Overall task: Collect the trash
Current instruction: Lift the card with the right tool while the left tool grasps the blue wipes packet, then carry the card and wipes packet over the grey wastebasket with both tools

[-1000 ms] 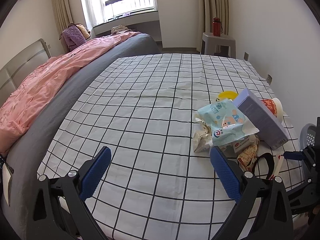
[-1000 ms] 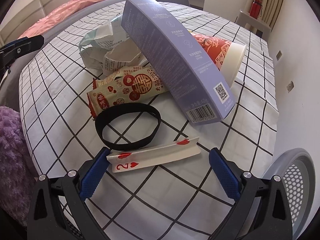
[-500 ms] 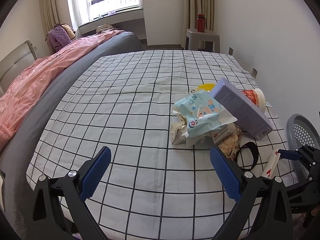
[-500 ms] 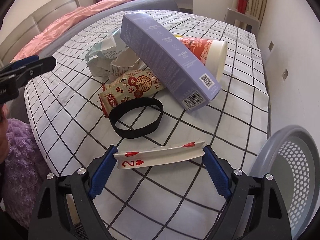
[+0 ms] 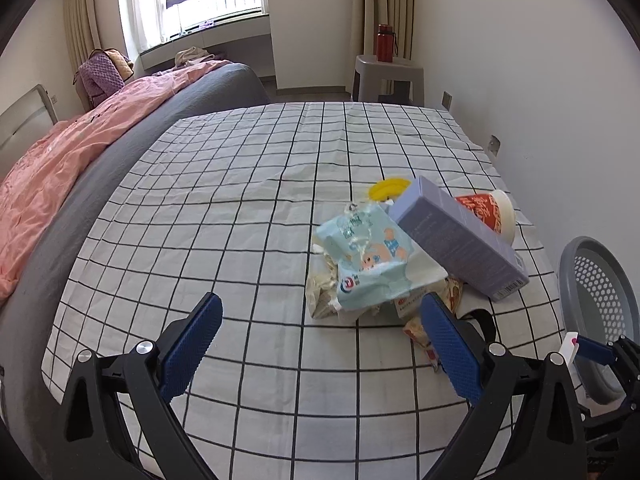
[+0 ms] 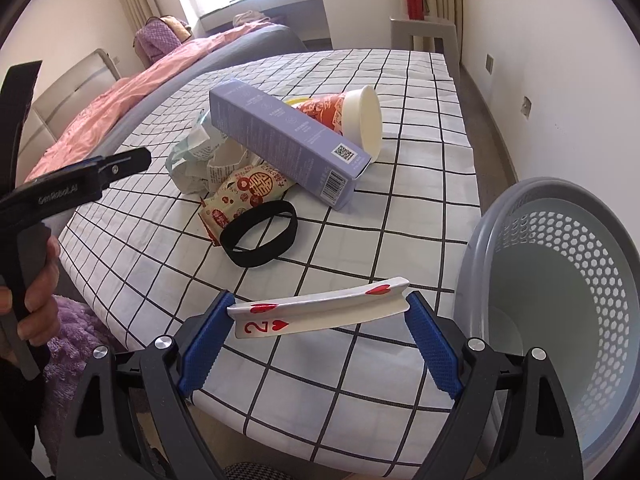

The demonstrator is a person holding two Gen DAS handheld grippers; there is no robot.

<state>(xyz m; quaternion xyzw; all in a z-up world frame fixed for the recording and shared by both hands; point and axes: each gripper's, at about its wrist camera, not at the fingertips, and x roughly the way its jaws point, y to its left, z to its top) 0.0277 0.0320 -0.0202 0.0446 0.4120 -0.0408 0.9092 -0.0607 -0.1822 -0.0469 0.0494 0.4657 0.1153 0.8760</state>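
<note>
My right gripper [image 6: 318, 322] is shut on a bent two-of-hearts playing card [image 6: 320, 306] and holds it above the bed's edge, left of the grey perforated trash basket [image 6: 560, 300]. On the checked sheet [image 6: 420, 152] lies a trash pile: a purple box [image 6: 280, 136], a red and white paper cup [image 6: 352, 114], a red snack wrapper [image 6: 244, 192], a black band [image 6: 260, 234] and crumpled wrappers [image 6: 196, 160]. My left gripper [image 5: 320, 344] is open and empty above the sheet, near a light blue wipes pack [image 5: 368, 256]. The basket also shows in the left wrist view [image 5: 596, 300].
A yellow lid [image 5: 388, 189] lies behind the pile. A pink duvet [image 5: 60, 160] covers the bed's left side. A grey stool [image 5: 386, 80] with a red bottle [image 5: 385, 42] stands by the far wall. The wall [image 5: 540, 80] runs along the right.
My right gripper closed on the card, lifted it off the sheet and drew back toward the basket. My left gripper pulled back and rose; the pile looks farther away.
</note>
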